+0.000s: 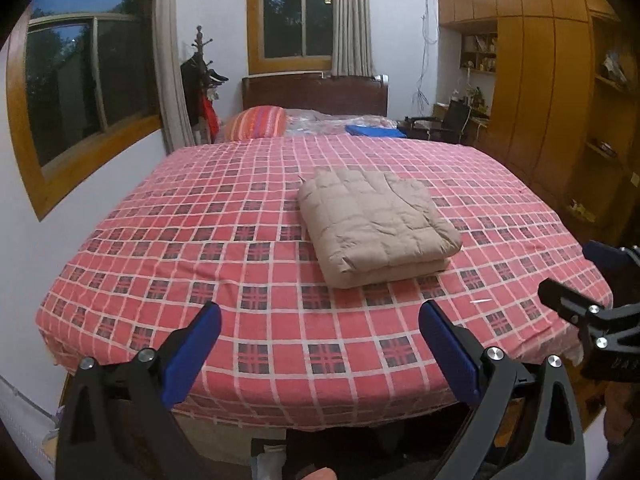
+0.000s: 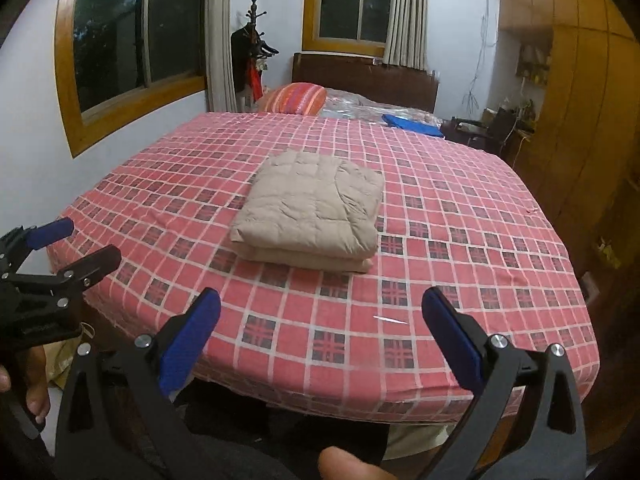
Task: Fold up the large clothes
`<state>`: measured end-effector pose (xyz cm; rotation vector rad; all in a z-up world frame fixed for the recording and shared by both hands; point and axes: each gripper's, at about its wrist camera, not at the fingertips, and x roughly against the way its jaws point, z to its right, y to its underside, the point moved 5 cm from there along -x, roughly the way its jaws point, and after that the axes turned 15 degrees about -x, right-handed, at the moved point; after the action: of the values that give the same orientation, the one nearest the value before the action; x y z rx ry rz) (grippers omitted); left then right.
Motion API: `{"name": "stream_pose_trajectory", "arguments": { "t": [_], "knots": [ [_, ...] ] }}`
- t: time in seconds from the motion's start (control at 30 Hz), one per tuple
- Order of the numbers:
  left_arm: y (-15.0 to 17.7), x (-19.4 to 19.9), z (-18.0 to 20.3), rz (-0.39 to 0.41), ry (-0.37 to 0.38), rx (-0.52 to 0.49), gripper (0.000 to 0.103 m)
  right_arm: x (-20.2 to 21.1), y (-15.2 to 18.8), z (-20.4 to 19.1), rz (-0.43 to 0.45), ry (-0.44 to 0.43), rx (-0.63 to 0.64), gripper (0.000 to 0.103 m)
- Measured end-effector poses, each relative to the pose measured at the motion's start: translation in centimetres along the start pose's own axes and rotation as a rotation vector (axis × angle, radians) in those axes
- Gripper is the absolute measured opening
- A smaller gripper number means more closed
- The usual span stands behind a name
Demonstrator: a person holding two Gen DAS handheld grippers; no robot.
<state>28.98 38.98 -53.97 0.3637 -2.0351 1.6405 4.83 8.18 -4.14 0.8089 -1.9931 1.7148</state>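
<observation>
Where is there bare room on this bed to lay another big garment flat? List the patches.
Widest: the checked bedspread between the folded beige quilted jacket and the window-side edge. Also the near strip between the jacket and the foot edge, and the wardrobe side right of it. Crowded: the headboard end, with the striped pillow, clear plastic and blue folded item.

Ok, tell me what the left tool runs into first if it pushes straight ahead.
Probably the checked bedsheet: the open left tool points over the bed's near edge. The folded beige quilted garment lies further on, slightly right; depth is uncertain.
</observation>
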Motion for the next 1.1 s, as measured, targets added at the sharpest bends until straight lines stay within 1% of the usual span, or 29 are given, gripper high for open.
{"name": "stream_pose_trajectory", "arguments": {
  "t": [0.13, 0.33, 1.1],
  "knots": [
    [0.2, -0.2, 0.1, -0.012, 0.009, 0.010, 0.099, -0.7, 0.0, 0.6, -0.007, 0.008, -0.027, 0.100],
    [0.4, -0.8, 0.7, -0.028, 0.016, 0.001, 0.099, -1.4, 0.5, 0.8, -0.030, 0.012, -0.034, 0.100],
    [0.4, -1.0, 1.0, -0.028, 0.019, 0.007, 0.099, -0.9, 0.3, 0.9, -0.004, 0.017, -0.030, 0.100]
  ]
}}
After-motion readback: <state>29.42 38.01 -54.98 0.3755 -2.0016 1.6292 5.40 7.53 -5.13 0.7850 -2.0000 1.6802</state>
